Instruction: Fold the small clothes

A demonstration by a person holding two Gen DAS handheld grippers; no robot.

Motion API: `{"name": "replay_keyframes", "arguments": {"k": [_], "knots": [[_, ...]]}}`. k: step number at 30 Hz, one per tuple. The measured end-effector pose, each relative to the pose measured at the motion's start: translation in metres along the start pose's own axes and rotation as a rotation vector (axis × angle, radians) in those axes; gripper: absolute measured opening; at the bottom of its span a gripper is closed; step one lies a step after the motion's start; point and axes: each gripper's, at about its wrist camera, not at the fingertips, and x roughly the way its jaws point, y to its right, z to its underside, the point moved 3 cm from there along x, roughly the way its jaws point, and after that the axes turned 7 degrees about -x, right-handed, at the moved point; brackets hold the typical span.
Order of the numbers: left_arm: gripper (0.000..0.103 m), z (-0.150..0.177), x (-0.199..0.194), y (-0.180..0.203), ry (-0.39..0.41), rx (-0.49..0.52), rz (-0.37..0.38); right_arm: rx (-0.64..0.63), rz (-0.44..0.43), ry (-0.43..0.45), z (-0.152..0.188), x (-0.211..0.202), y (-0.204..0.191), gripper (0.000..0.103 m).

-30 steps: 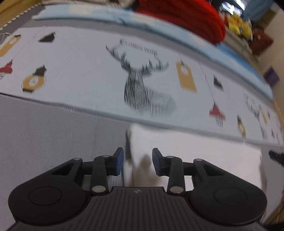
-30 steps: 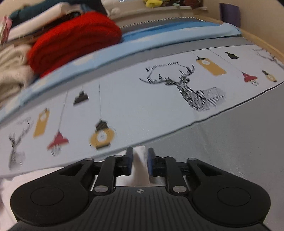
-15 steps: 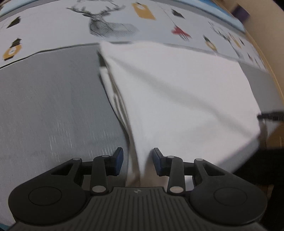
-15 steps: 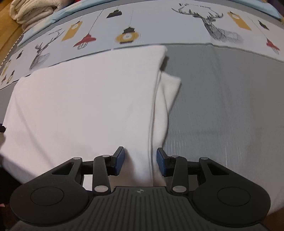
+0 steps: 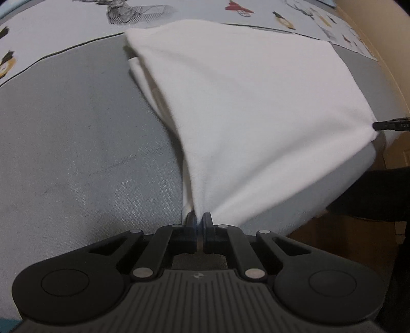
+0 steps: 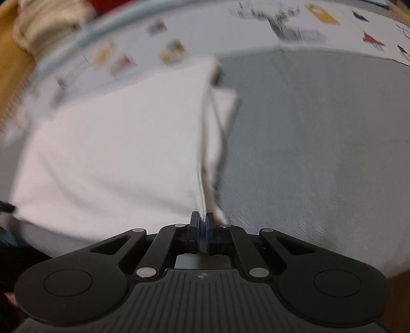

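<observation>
With the left gripper and right gripper each clamped on a near corner of the white folded cotton garment, they should lift evenly and carry that edge to the far one, keeping it taut.

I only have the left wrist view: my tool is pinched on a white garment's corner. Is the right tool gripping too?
Observer: Yes, the right tool is shut on the white garment at its near corner.
Operator: Anything sticking out on that side?
Observer: A folded under-layer peeks past the top layer's edge onto the grey sheet.
Operator: What lies beyond the garment?
Observer: A cream fabric pile at the far left, blurred.
</observation>
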Motion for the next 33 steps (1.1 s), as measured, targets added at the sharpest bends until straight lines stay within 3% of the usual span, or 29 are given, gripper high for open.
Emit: {"name": "replay_keyframes", "arguments": {"k": [2,4,5,9,14,17,22,24,25,27,28,29,33], "knots": [[0.009,-0.006,-0.012,-0.004,0.064,-0.041,0.045,-0.012,0.007,-0.004,-0.002,0.001,-0.002,0.006],[0.036,-0.016,-0.025,-0.015,0.143,-0.114,0.081,0.013,0.017,0.028,-0.008,-0.004,0.001,0.019],[0.039,-0.020,-0.029,-0.020,0.169,-0.155,0.093,0.033,0.022,0.059,-0.012,-0.008,0.003,0.028],[0.039,-0.045,-0.023,-0.033,0.187,-0.284,0.087,0.124,0.004,0.125,-0.030,-0.009,0.015,0.036],[0.050,-0.078,-0.007,-0.039,0.181,-0.380,0.083,0.187,-0.001,0.101,-0.051,0.012,0.013,0.045],[0.050,-0.097,0.006,-0.040,0.168,-0.443,0.060,0.201,0.013,0.085,-0.062,0.025,0.010,0.053],[0.050,-0.111,0.021,-0.049,0.143,-0.482,0.052,0.240,0.032,0.068,-0.073,0.041,0.014,0.056],[0.049,-0.118,0.025,-0.048,0.150,-0.468,0.057,0.253,0.027,0.079,-0.078,0.043,0.017,0.056],[0.039,-0.120,0.026,-0.047,0.157,-0.459,0.055,0.258,0.024,0.082,-0.079,0.043,0.019,0.053],[0.012,-0.125,0.026,-0.044,0.170,-0.428,0.059,0.266,-0.003,0.090,-0.083,0.043,0.020,0.031],[0.011,-0.126,0.025,-0.043,0.176,-0.419,0.063,0.268,-0.006,0.095,-0.085,0.043,0.019,0.027],[0.010,-0.128,0.022,-0.042,0.195,-0.400,0.053,0.267,-0.007,0.102,-0.087,0.042,0.018,0.015],[0.009,-0.138,-0.010,-0.049,0.359,-0.424,0.065,0.294,-0.030,0.185,-0.101,0.033,0.014,0.013]]}}
